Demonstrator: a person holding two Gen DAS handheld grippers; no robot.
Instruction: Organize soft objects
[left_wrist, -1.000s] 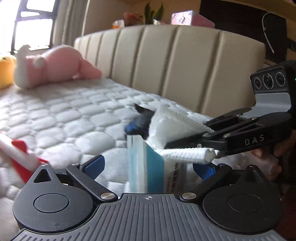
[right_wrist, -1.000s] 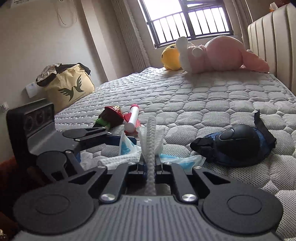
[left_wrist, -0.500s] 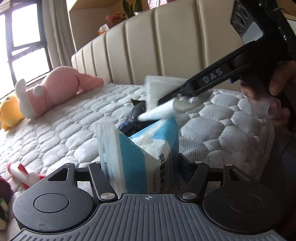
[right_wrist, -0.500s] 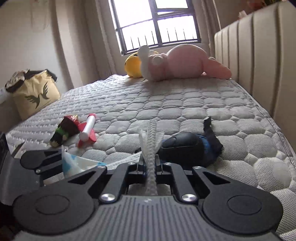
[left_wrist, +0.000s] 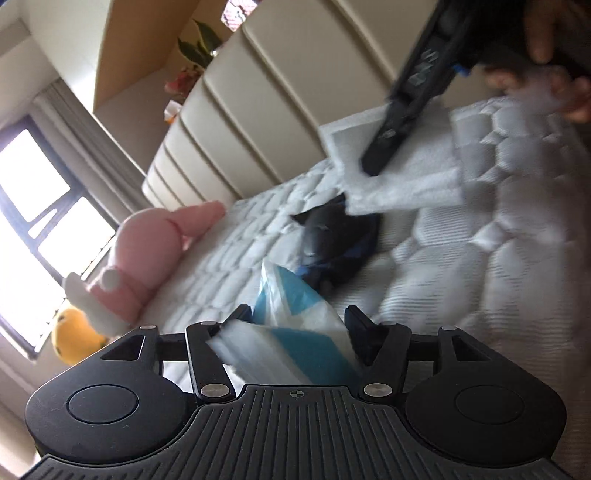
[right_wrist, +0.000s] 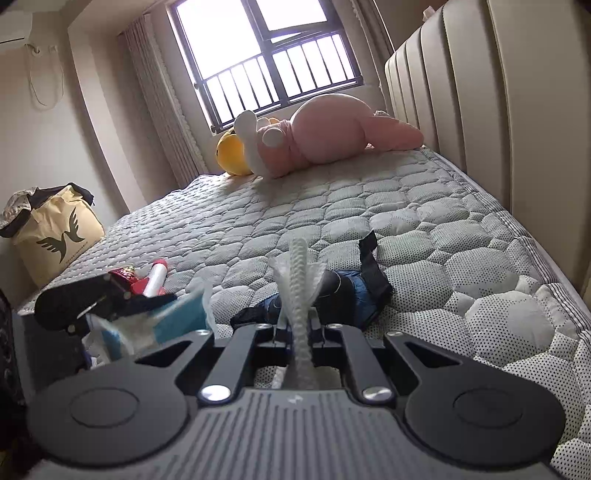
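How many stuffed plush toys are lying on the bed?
2: a big pink plush animal beside the headboard near the window, and a yellow plush toy partly hidden behind it. Others may lie out of view.

My left hand-held gripper (left_wrist: 295, 325): matte black plastic, ribbed grey-black centre plate with small cross mark, two round domed hubs either side, angled link arms, silver screw heads at pivots, black fingers. My right hand-held gripper (right_wrist: 299, 325): same build, ribbed plate with faint white logo, two silver pivot screws, triangular cut-outs in links. Seen from left camera, right unit's long black body carries pale block lettering, small blue part near grip. My right hand (left_wrist: 546, 74): bare fingers showing, blurred.
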